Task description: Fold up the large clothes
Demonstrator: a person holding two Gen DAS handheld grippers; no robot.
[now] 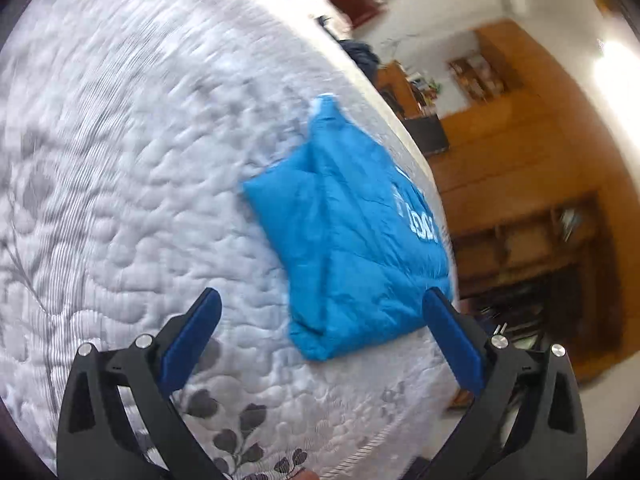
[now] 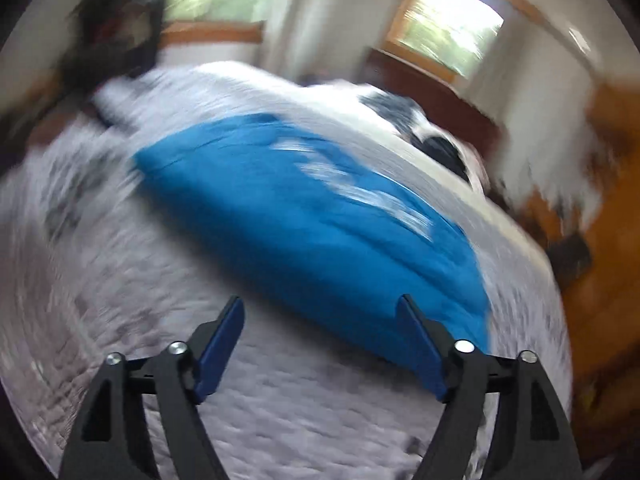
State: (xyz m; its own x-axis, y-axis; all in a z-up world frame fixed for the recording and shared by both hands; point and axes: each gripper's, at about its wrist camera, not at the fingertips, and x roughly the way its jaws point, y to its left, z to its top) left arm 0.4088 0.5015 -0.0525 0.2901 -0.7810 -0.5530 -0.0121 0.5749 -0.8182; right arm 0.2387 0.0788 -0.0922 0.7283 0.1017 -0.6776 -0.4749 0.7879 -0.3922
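Garment [image 1: 352,236] lies on the bed [image 1: 132,184], just ahead of both tools and close to the bed's far edge, beyond which wooden shelves [image 1: 532,240] stand. It is bright blue with white lettering on its upper face, already gathered into a compact, roughly rectangular bundle with one narrower part sticking out at the end away from the left tool [image 1: 320,320]. In the right wrist view it shows as a blurred blue slab, so seams and edges cannot be read there.

The fabric looks soft and light, probably a knit shirt; it should drape and sag when lifted and slide easily over the quilted cover. Folded layers may slip apart if only the top one is caught. A sound hold would likely be at a corner or along a doubled edge of the near end, taking all layers together.

The left tool has its fingers spread wide, holding nothing, the near end of the bundle between them in view. The right tool [image 2: 320,336] is likewise spread and empty, poised just short of the near edge.
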